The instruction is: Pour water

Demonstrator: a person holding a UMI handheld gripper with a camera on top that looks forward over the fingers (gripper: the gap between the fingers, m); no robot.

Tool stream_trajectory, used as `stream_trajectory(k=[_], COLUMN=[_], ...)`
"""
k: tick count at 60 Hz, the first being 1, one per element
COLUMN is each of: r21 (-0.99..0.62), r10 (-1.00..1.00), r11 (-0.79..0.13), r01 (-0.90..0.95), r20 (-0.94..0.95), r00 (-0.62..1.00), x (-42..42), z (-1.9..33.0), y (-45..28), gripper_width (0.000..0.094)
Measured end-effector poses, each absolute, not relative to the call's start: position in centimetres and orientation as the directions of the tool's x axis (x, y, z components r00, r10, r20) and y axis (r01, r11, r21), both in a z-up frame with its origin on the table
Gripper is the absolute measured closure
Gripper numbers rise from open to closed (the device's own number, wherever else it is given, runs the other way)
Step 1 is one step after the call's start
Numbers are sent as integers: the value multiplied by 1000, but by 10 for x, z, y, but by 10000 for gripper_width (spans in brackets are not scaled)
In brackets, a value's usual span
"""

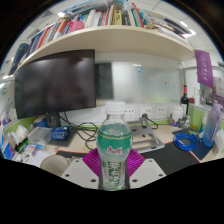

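A clear plastic water bottle [114, 150] with a green and red label and a white cap stands upright between my gripper's [113, 163] two fingers. Both purple pads [94, 161] press against its sides, so the gripper is shut on it. The bottle's base is hidden below the fingers. A blue dish [187, 144] lies on the desk beyond the fingers to the right, next to a pale green cup [210, 125].
A dark monitor [55, 85] stands at the back left of the desk. A bookshelf [110, 38] full of books runs above. A dark bottle [184, 104] stands at the back right. A blue box [59, 132] and clutter lie on the left.
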State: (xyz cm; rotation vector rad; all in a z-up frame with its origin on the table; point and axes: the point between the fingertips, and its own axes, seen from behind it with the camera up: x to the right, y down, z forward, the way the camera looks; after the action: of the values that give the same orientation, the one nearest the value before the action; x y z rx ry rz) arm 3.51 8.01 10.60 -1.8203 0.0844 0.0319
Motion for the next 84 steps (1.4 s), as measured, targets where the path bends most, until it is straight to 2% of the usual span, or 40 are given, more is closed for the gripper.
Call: stream_trajectory(k=[5, 7, 14, 17, 20, 24, 26, 36, 44, 67, 84], r21=[-972, -974, -977, -969, -961, -960, -957, -941, -934, -965, -973], r10=[-38, -45, -51, -54, -57, -67, -75, -120, -123, -10, 4], r11=[-226, -221, -213, -245, -275, -280, -289, -337, -350, -248, -227], r01=[-57, -46, -32, -35, -35, -26, -13, -3, -72, -89, -37], r20=[-50, -37, -21, -23, -21, -7, 9, 39, -30, -89, -39], r00=[998, 998, 998, 998, 998, 998, 997, 992, 992, 996, 999], x=[32, 33, 32, 31, 32, 34, 36, 28, -19, -153, -184], z=[107, 106, 107, 101, 96, 96, 95, 99, 122, 234, 259], y=[76, 74, 69, 68, 63, 53, 45, -16, -64, -112, -120], gripper_width=[578, 488, 421, 397, 289, 98, 62, 78, 75, 74, 80])
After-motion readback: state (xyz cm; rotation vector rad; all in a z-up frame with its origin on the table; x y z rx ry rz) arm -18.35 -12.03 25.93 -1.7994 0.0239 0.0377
